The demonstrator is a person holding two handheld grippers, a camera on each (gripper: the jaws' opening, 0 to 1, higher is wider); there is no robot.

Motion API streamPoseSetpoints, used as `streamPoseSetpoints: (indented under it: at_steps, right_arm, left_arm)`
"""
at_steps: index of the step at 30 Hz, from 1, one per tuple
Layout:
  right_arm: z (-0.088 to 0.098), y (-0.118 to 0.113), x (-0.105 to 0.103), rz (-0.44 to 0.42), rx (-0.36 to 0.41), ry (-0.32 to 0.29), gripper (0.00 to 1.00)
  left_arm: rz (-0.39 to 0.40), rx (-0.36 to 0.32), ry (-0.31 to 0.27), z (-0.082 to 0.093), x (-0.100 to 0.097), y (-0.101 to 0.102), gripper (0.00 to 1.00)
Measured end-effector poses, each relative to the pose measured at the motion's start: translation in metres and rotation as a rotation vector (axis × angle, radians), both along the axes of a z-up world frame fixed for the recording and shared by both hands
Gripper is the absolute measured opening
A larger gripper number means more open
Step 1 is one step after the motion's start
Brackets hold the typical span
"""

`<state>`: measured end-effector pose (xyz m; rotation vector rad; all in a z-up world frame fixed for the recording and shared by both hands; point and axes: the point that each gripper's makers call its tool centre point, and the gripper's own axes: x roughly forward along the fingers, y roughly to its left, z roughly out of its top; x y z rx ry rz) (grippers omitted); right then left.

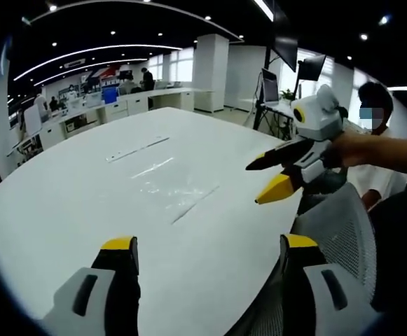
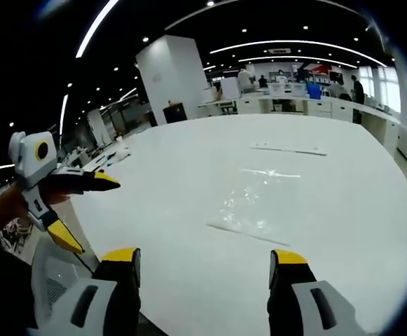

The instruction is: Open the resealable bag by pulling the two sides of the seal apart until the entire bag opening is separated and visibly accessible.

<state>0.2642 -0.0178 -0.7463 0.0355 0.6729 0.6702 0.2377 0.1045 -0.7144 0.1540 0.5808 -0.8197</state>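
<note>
Clear bag (image 1: 167,183) lying flat mid-table (image 1: 63,203), well apart from the left gripper (image 1: 210,255) and right gripper (image 2: 204,269), both wide and empty; being transparent and thin, its seal may be misjudged and the jaws may slide off.

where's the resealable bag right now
The clear resealable bag lies flat on the white table, ahead of both open grippers and untouched; in the right gripper view it sits centre-right.
</note>
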Motion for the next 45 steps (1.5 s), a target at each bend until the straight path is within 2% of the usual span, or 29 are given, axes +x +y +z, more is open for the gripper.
streamPoseSetpoints:
  at_steps: [14,21,26,33,37,40,45]
  right_arm:
    - [-0.008,0.02,0.021,0.044,0.012,0.002,0.73]
    - [-0.018,0.024,0.026,0.094,-0.056,-0.01,0.65]
    - [-0.019,0.028,0.035,0.081,-0.027,-0.009,0.62]
    - [-0.034,0.04,0.038,0.142,-0.068,-0.004,0.62]
    - [-0.039,0.047,0.041,0.188,-0.084,-0.029,0.6]
    - [-0.048,0.046,0.046,0.207,-0.124,-0.037,0.59]
    - [-0.053,0.047,0.053,0.225,-0.146,-0.048,0.55]
  left_arm:
    - [-0.005,-0.016,0.008,0.0,0.001,-0.009,0.81]
    - [-0.016,-0.021,0.016,-0.002,-0.003,-0.011,0.8]
    - [-0.007,-0.022,0.019,-0.003,-0.005,-0.008,0.8]
    - [0.0,-0.015,0.029,-0.007,-0.007,-0.002,0.8]
    - [0.005,-0.019,0.027,-0.007,-0.006,0.0,0.8]
    - [0.01,-0.023,0.025,-0.007,-0.005,0.0,0.8]
    - [0.001,-0.015,0.02,-0.007,-0.007,-0.001,0.8]
